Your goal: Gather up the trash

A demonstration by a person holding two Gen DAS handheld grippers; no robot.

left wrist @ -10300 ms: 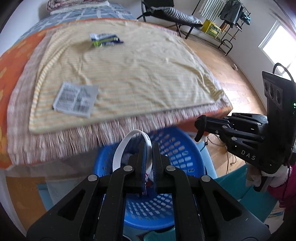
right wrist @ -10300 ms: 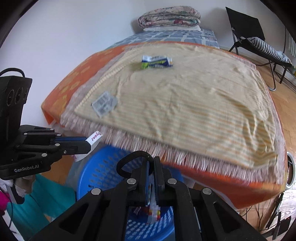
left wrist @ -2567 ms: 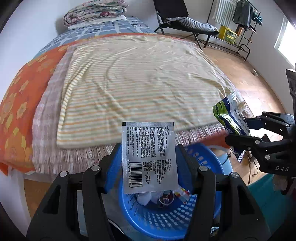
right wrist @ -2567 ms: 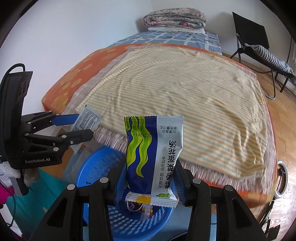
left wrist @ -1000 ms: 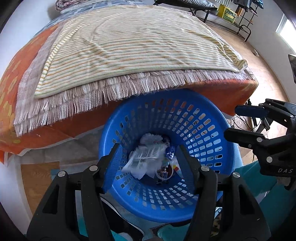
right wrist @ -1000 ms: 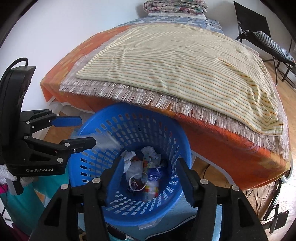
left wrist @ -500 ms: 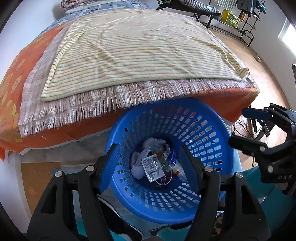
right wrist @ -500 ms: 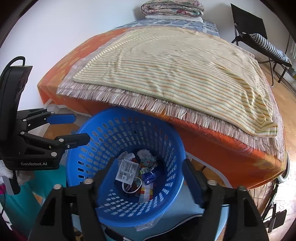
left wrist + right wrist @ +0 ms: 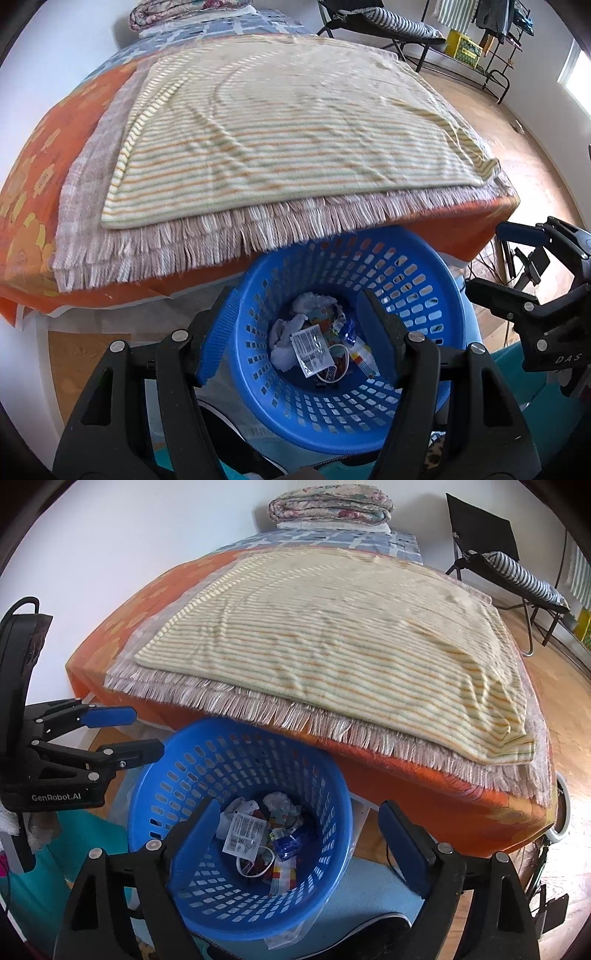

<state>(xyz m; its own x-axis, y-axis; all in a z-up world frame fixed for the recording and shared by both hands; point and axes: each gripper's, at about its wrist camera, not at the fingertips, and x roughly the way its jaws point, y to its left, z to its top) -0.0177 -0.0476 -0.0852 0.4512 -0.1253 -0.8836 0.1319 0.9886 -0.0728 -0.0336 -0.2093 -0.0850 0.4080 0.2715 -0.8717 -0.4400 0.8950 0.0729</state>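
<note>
A blue plastic basket [image 9: 436, 373] [image 9: 332, 834] stands on the floor against the foot of the bed. Inside lie several wrappers, among them a silver printed sachet [image 9: 311, 347] [image 9: 244, 832] and a blue snack pack [image 9: 290, 841]. My left gripper [image 9: 302, 328] is open and empty above the basket; it also shows in the right wrist view [image 9: 127, 733]. My right gripper [image 9: 295, 834] is open and empty above the basket; it also shows in the left wrist view [image 9: 502, 256].
The bed carries a yellow striped blanket [image 9: 280, 122] [image 9: 340, 627] over a fringed throw and orange sheet, bare of trash. Folded quilts [image 9: 328, 506] lie at its far end. A black folding chair [image 9: 495, 554] and a rack [image 9: 495, 29] stand on the wooden floor.
Both grippers opened and dropped the silver sachet and the blue-green snack pack into the basket. Since half a second ago both views have tilted up slightly; the trash lies still.
</note>
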